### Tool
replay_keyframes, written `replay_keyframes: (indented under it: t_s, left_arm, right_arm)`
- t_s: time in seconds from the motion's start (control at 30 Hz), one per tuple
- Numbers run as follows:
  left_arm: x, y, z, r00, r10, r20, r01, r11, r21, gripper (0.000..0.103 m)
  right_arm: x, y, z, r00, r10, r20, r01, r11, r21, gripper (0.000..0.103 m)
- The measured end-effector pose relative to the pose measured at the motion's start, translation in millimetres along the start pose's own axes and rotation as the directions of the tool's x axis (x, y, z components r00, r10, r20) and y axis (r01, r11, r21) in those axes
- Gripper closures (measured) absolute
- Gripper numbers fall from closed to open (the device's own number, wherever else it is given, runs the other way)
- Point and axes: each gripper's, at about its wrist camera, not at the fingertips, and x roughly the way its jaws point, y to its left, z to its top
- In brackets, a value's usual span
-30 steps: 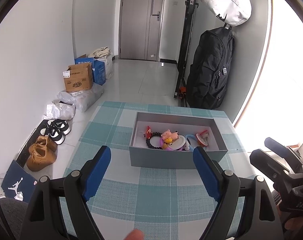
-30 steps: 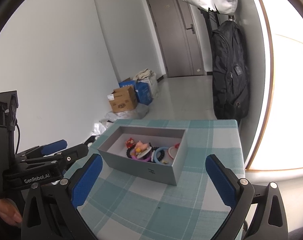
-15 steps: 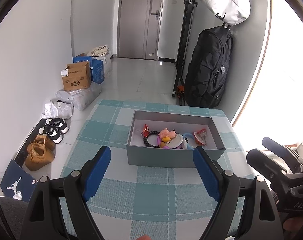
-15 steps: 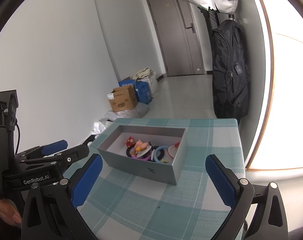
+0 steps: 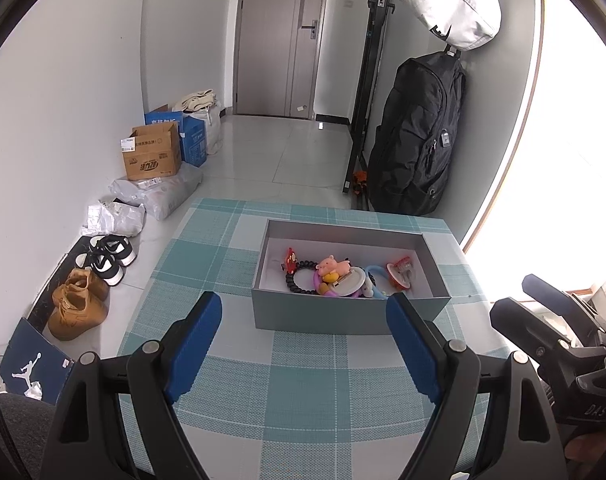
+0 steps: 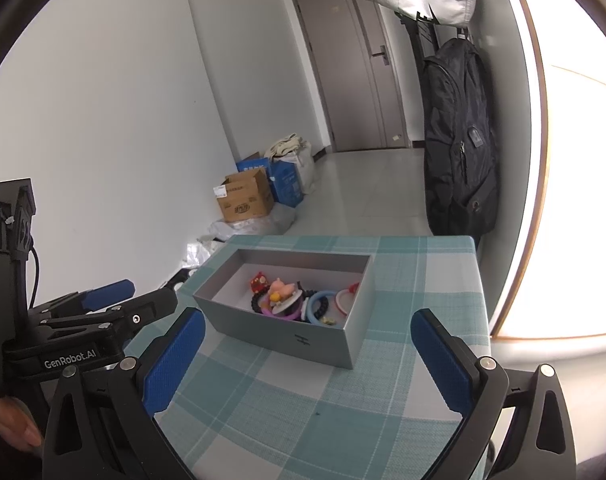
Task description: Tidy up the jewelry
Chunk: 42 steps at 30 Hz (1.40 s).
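Observation:
A grey open box (image 5: 343,316) stands on the teal checked tablecloth (image 5: 303,392); it also shows in the right wrist view (image 6: 287,340). Inside lie a black bead bracelet (image 5: 293,282), a pink pig charm (image 5: 331,267), a red charm (image 5: 290,260), a blue ring (image 6: 317,306) and other small jewelry pieces. My left gripper (image 5: 303,344) is open and empty, held above the cloth in front of the box. My right gripper (image 6: 309,360) is open and empty, near the box's front right side.
The table's right edge (image 6: 481,300) lies close to the box. On the floor at the left are shoes (image 5: 79,308), cardboard boxes (image 5: 153,156) and plastic bags (image 5: 159,192). A black backpack (image 5: 419,136) hangs by the far wall.
Both grippers have drawn back slightly from the box and stayed open. The box and its contents have not moved.

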Motion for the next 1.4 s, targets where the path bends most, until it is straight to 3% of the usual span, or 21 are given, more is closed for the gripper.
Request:
replay_keyframes:
  t_s: [1.4]
  left_arm:
    - [2.2,1.8,-0.9,1.0,-0.014,0.0,0.014,1.0,-0.016,0.022]
  right_arm:
    - [4.9,-2.6,-2.8,1.0,-0.006,-0.013,0.006,1.0,-0.003,0.0]
